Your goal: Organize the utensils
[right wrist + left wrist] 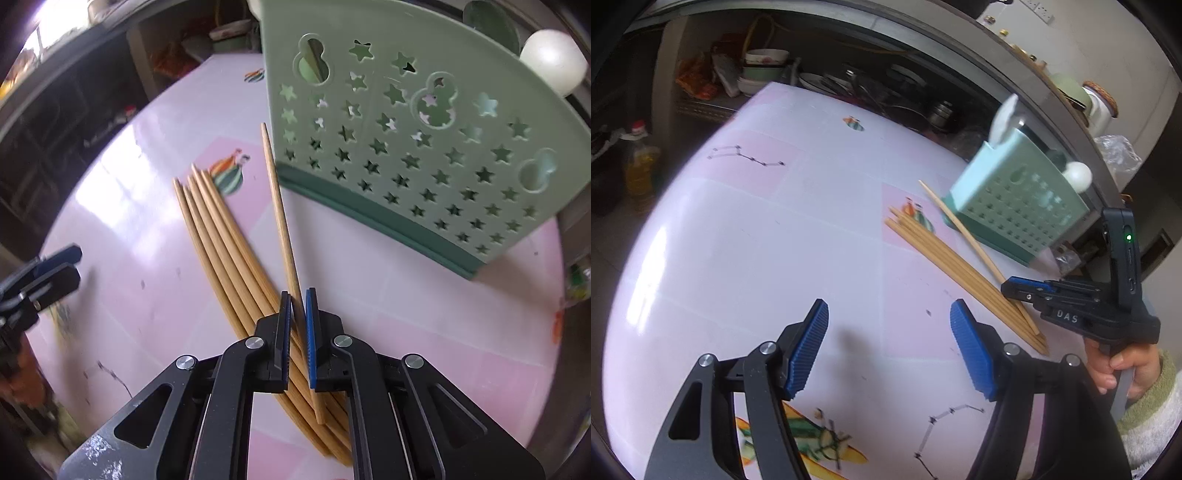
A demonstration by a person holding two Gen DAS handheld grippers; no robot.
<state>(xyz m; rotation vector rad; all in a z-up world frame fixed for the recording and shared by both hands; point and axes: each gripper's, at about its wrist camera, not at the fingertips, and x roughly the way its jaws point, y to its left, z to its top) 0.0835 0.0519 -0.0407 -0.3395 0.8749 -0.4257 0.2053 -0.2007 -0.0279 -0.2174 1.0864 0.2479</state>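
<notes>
While my left gripper (889, 343) hangs with its jaws wide apart and nothing between them over the bare pink tablecloth (738, 240), the work sits to its right. There a bundle of chopsticks (225, 254) lies flat on the cloth, their long axes running from near right to far left, tips fanned out at the far end. Just right of them, my right gripper (298, 328) is closed on a single chopstick (280, 218), pinched near its thick end; its thin tip points away from me and up toward the near left corner of the holder (424, 147). That chopstick crosses over the bundle at a slight angle and looks lifted at its far end, though I cannot tell whether its near end is clear of the others. My right hand is plainly the nearer one. Farther right stands the holder, pale green plastic pierced with stars, upright on a darker base, with a white spoon (554, 62) poking from its top. The chopsticks are plain light wood, slim and tapering.
</notes>
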